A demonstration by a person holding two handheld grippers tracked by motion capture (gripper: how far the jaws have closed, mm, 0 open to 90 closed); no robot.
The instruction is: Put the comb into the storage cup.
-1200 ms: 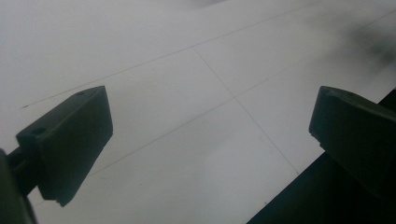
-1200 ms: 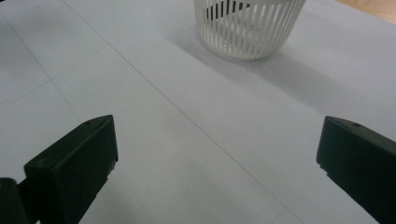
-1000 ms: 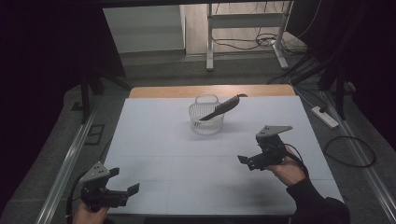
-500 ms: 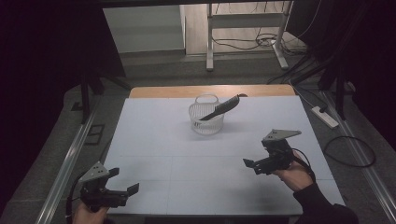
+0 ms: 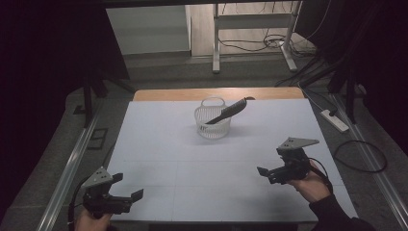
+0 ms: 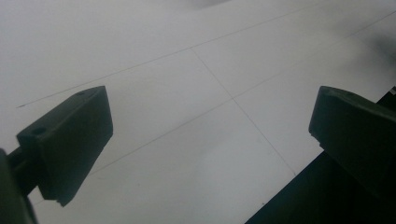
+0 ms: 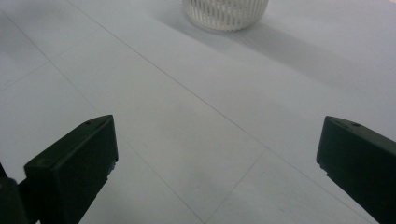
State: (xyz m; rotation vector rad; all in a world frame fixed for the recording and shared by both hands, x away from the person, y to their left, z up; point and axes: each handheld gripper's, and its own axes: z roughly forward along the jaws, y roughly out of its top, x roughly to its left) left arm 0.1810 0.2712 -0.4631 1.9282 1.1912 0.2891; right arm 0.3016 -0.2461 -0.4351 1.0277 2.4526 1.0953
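A white slatted basket (image 5: 212,123) stands at the table's far middle, and a dark long-handled utensil (image 5: 231,110) leans out of it to the right. The basket's base (image 7: 226,13) is at the top of the right gripper view. My left gripper (image 5: 134,196) hovers at the near left corner of the white tabletop (image 5: 192,163), its jaws wide apart with nothing between them; the left gripper view (image 6: 210,140) confirms this. Held at the near right, my right gripper (image 5: 267,172) is open and empty, its jaws (image 7: 215,158) spread over bare table, pointing toward the basket.
The white surface ends in a wooden strip (image 5: 216,93) at the back. Metal rails (image 5: 72,159) run along both sides of the table. A power strip (image 5: 337,120) and cables (image 5: 361,154) lie on the floor to the right. A metal frame (image 5: 250,29) stands behind.
My right gripper has drawn back toward the near right of the table and dropped a little. The left gripper has stayed almost still.
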